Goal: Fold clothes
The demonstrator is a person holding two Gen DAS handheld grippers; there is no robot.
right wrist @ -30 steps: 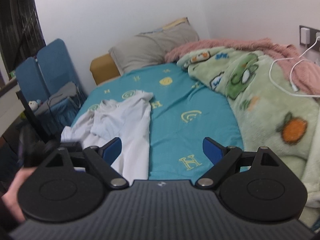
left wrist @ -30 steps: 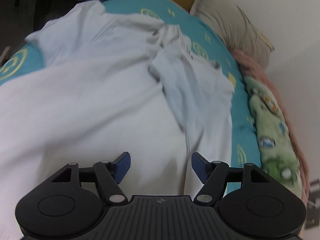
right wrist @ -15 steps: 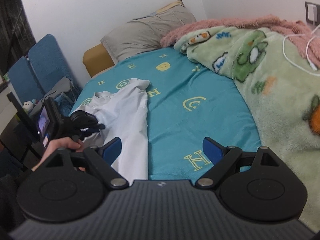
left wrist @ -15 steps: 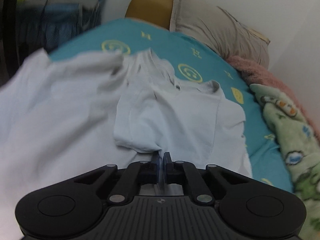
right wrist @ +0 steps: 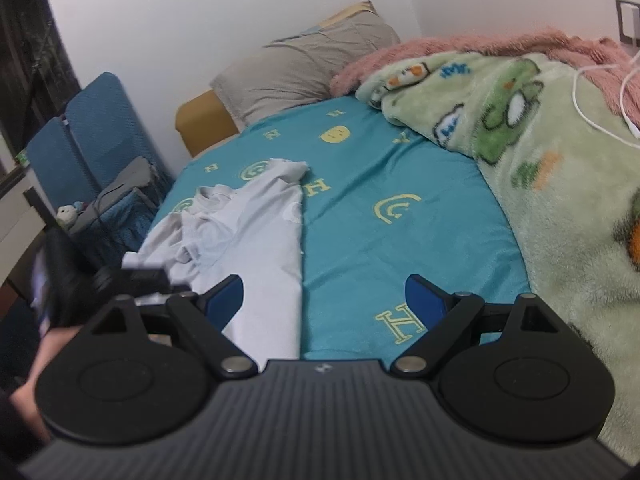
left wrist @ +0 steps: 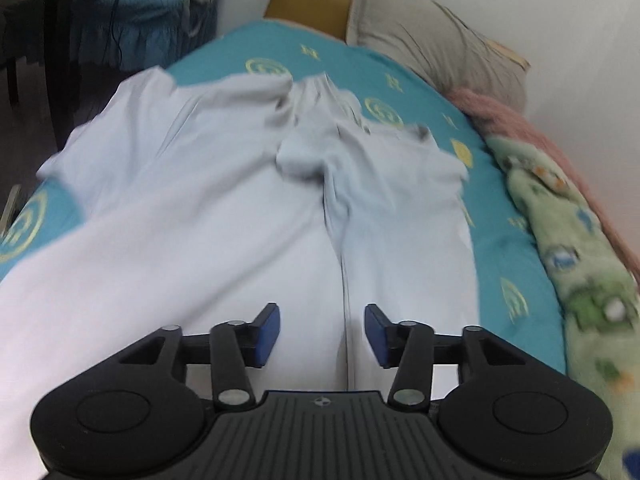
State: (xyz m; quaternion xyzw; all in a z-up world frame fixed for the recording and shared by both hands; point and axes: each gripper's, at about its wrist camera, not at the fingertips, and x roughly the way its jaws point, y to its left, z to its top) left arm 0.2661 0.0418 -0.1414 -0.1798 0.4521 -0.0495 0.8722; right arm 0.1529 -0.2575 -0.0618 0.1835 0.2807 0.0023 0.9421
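The left tool (left wrist: 322, 332) hangs over the white shirt (left wrist: 224, 216), its jaws opening with nothing pinched between them; the right tool (right wrist: 324, 300) gapes empty to the right; the shirt lies rumpled on the bed (right wrist: 400, 220), left side; likely mid-fold, next needing a fresh grip on an edge.

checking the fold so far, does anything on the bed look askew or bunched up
Yes. The white shirt lies crooked on the teal sheet: its collar end is bunched and rumpled, with a folded-over lump near the middle, and its left side spills toward the bed edge. Nothing looks damaged or spilled.
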